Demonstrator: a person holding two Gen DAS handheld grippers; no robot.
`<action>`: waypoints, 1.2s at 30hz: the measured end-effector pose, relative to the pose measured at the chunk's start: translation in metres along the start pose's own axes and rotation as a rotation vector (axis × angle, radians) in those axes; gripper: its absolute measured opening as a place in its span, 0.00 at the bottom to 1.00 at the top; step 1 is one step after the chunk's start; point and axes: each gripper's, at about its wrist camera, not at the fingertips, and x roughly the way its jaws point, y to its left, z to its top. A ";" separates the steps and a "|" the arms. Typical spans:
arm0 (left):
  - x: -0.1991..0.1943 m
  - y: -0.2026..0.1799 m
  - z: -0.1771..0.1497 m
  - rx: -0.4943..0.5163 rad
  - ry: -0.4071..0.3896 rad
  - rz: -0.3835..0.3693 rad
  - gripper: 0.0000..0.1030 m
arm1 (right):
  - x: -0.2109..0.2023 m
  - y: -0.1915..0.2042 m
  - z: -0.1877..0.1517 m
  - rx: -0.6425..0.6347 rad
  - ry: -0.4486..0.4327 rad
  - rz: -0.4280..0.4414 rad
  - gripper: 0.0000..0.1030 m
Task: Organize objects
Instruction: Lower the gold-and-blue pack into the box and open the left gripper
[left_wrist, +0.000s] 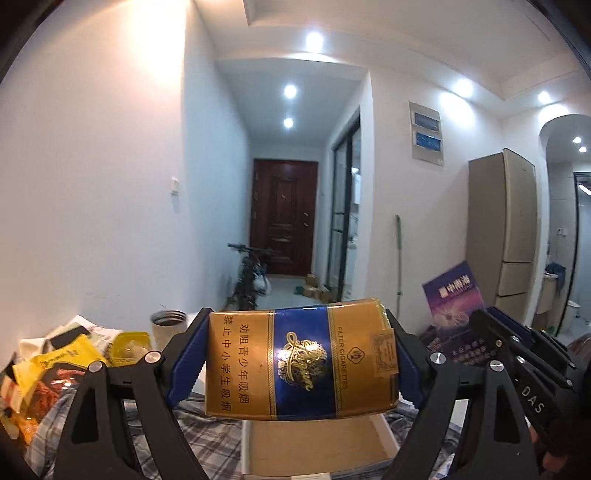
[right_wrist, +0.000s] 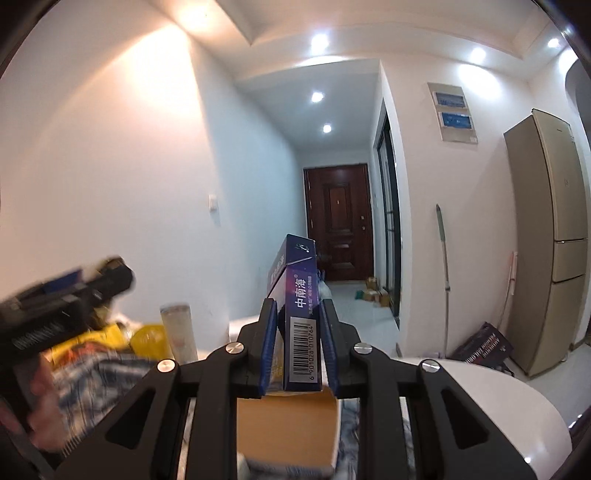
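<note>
My left gripper (left_wrist: 301, 360) holds a gold and blue cigarette pack (left_wrist: 300, 356) crosswise, its blue pads pressing on the pack's two short ends; the pack fills the middle of the left wrist view, raised above the table. Below it, at six o'clock, I see an open shallow cardboard box (left_wrist: 317, 446) lying on a plaid cloth (left_wrist: 214, 428). At nine o'clock lies a heap of yellow snack packets (left_wrist: 55, 363), and at ten o'clock, just beyond them, a metal cup (left_wrist: 168, 326) stands upright.

My right gripper (right_wrist: 298, 349) is clamped tight on a slim blue cigarette box (right_wrist: 297, 317), held on edge with its barcode side facing the camera and its far end pointing away toward the hallway. In the left wrist view this box (left_wrist: 453, 295) appears at three o'clock from the gold pack, well apart from it. The same cardboard box (right_wrist: 286, 424) sits at six o'clock under the right gripper. At nine o'clock there, the left gripper (right_wrist: 74, 291) shows as a dark blur.
</note>
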 end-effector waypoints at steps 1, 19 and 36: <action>0.011 -0.001 0.001 -0.005 0.023 -0.011 0.85 | 0.006 0.000 0.002 0.014 0.000 -0.002 0.22; 0.177 0.030 -0.124 -0.027 0.591 -0.007 0.85 | 0.117 -0.038 -0.104 0.097 0.340 -0.052 0.22; 0.210 0.026 -0.195 0.058 0.795 0.029 0.86 | 0.132 -0.045 -0.116 0.085 0.424 -0.036 0.22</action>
